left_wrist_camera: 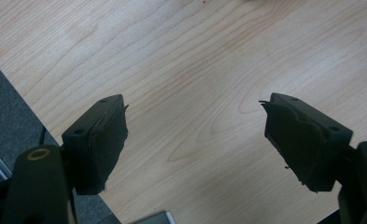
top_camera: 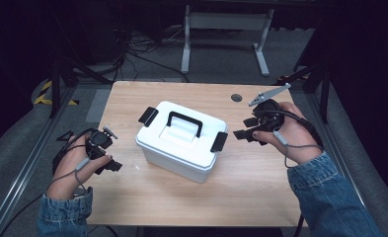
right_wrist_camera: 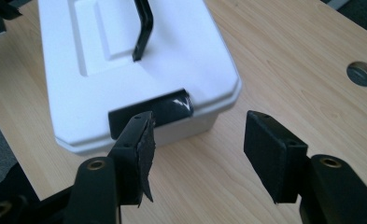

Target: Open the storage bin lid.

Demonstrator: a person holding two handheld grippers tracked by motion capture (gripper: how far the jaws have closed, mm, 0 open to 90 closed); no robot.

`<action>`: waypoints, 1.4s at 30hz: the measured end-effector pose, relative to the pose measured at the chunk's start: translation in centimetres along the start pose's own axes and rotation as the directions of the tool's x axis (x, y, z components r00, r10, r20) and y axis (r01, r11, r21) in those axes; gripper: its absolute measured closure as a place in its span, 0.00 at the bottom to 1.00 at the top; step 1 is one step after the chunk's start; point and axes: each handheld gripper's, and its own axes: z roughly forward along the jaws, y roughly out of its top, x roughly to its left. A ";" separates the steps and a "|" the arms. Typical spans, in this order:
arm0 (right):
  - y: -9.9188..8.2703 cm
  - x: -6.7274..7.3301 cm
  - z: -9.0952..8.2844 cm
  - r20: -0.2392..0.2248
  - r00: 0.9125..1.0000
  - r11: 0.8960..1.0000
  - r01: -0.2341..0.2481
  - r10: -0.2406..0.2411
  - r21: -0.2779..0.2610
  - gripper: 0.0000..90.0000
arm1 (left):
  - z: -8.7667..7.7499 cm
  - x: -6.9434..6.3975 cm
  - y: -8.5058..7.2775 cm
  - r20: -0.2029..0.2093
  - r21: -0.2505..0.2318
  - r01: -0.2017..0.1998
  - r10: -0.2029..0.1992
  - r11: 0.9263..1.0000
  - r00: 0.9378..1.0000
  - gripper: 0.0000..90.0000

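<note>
Hands hold two open, empty tools either side of a white lidded box [top_camera: 181, 140] mid-desk [top_camera: 260, 182]. Right tool [right_wrist_camera: 197, 140] sits near the box's black side latch [right_wrist_camera: 151, 111]; left tool [left_wrist_camera: 195, 135] waits farther off. Unlatching looks underway, so next comes gripping that latch.

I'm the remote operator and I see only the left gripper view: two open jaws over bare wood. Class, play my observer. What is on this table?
Observer: A white box with a black handle stands mid-table, to the right of your left gripper.
Operator: Is its lid fastened?
Observer: I can't tell for sure; a black latch sits at each end, and the right latch looks flat against the lid's edge.
Operator: Where is the other gripper?
Observer: The right gripper is open, just beside that latch, apart from it.
</note>
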 end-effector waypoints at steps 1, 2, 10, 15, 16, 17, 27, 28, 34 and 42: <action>0.4 0.1 0.2 -0.005 1.000 1.000 0.006 -0.006 -0.005 0.49 | -0.1 0.1 0.0 -0.002 0.003 -0.005 0.005 1.000 1.000 0.24; 0.7 0.3 0.4 -0.004 1.000 1.000 0.009 -0.009 -0.007 0.49 | -0.1 0.1 0.0 -0.004 -0.003 0.001 -0.001 1.000 1.000 0.24; 3.1 1.5 2.1 -0.048 0.998 0.999 0.033 -0.034 -0.019 0.50 | -0.1 0.1 -0.2 0.003 -0.008 0.005 -0.005 1.000 1.000 0.24; 4.4 2.0 3.5 -0.055 0.997 0.999 0.053 -0.054 -0.013 0.50 | -0.1 0.2 -0.2 0.013 -0.013 0.001 -0.001 1.000 1.000 0.23; 4.7 2.2 3.9 -0.059 0.997 0.998 0.059 -0.058 0.000 0.50 | 0.0 0.2 -0.2 0.017 -0.025 0.003 -0.003 1.000 1.000 0.23; 5.0 2.2 4.3 -0.065 0.996 0.998 0.061 -0.060 0.007 0.50 | 0.0 0.2 -0.2 0.021 -0.030 0.007 -0.006 1.000 1.000 0.23; 7.2 2.4 7.2 -0.096 0.994 0.999 0.051 -0.049 0.018 0.52 | 0.3 0.0 -0.1 0.000 -0.051 -0.008 0.008 0.999 1.000 0.26; 7.4 2.4 7.6 -0.101 0.994 0.998 0.053 -0.051 0.020 0.52 | 0.3 0.1 -0.1 -0.022 -0.058 -0.023 0.022 0.998 1.000 0.28; 8.0 2.5 9.2 -0.107 0.993 0.998 0.052 -0.048 0.032 0.53 | 0.4 0.1 0.1 -0.039 -0.055 -0.022 0.019 0.998 0.999 0.29; 8.6 3.2 11.1 -0.134 0.990 0.998 0.057 -0.051 0.040 0.55 | 0.4 0.0 0.1 -0.066 0.019 -0.044 0.045 0.999 0.997 0.33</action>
